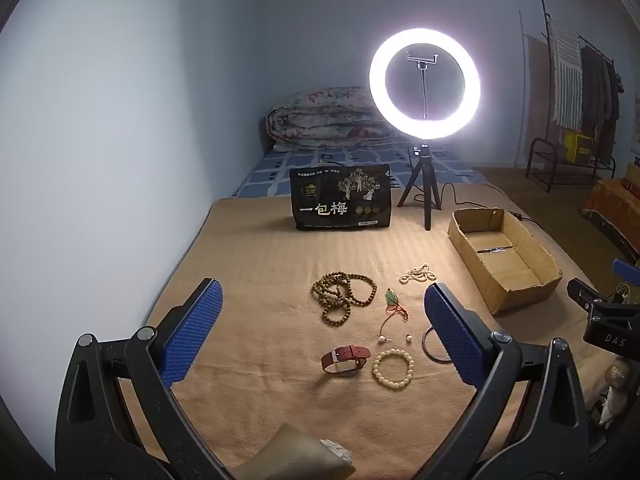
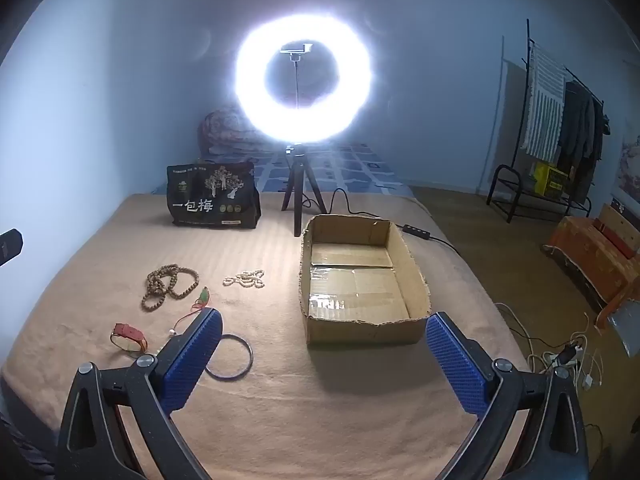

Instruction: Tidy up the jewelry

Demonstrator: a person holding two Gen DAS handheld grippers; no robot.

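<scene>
The left tool (image 1: 322, 330) hung spread wide and empty above the tan blanket (image 1: 248, 264) on the bed, where the jewelry lay scattered: a brown wooden bead necklace (image 1: 343, 293) farthest left, then a red-strapped watch (image 1: 345, 358), a green pendant on a red cord (image 1: 392, 299), a cream bead bracelet (image 1: 393, 369), a small pale bead strand (image 1: 418, 274) and a dark bangle (image 2: 230, 357). To their right stood the cardboard box (image 2: 418, 280), open, with nothing in it. The right tool (image 2: 324, 354) was likewise spread and held nothing, near the box's front wall. Sorting seemed not yet begun; the next move would call for lowering one tool over a piece and pinching it
</scene>
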